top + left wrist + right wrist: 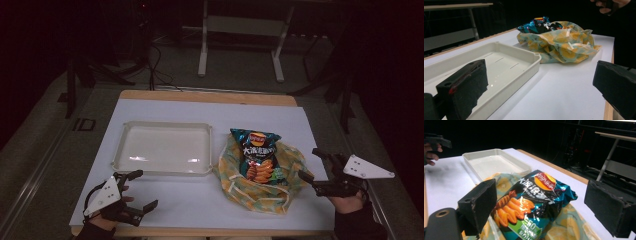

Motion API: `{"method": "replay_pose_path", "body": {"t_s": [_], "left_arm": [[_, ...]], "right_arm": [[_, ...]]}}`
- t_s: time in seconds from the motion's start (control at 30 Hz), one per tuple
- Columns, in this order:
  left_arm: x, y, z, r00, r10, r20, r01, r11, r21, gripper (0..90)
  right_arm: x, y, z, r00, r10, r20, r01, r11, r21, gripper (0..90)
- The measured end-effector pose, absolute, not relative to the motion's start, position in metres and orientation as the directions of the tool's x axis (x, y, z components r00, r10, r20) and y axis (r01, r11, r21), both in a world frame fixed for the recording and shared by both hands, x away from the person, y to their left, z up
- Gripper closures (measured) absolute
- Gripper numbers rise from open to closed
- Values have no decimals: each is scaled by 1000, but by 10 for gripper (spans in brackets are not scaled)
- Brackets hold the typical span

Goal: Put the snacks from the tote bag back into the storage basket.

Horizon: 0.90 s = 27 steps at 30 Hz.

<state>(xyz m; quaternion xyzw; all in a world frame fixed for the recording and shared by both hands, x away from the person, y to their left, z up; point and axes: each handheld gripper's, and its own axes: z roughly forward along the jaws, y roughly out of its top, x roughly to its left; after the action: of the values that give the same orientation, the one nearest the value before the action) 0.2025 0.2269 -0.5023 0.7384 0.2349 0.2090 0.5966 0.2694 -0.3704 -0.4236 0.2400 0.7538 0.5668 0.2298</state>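
Your left gripper (133, 192) is wide open and holds nothing. It sits near the front corner of the white tray (165, 127). Your right gripper (311, 164) is wide open too, with nothing in it, just beside the yellow bag (290, 160). The chip packet (256, 155) lies on top of that soft bag, next to the tray. If you squeeze the packet hard, I think the chips could crack. You might also pinch the bag with it, and then both would lift together.
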Motion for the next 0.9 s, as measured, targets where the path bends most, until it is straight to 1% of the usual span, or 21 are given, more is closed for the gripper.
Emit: {"method": "replay_pose_path", "body": {"t_s": [0.17, 0.43, 0.67, 0.9], "left_arm": [[202, 226, -503, 803, 595, 32, 97, -183, 978, 0], [202, 225, -504, 804, 593, 40, 95, -195, 976, 0], [202, 225, -504, 805, 591, 47, 92, -203, 975, 0], [202, 224, -505, 806, 589, 49, 92, -207, 974, 0]], "right_arm": [[278, -368, -420, -777, 623, -93, 100, 268, 958, 108], [298, -367, -417, -792, 606, -75, 114, 268, 957, 108], [316, -367, -417, -788, 612, -66, 131, 272, 953, 109], [333, -366, -421, -793, 607, -55, 146, 276, 950, 128]]}}
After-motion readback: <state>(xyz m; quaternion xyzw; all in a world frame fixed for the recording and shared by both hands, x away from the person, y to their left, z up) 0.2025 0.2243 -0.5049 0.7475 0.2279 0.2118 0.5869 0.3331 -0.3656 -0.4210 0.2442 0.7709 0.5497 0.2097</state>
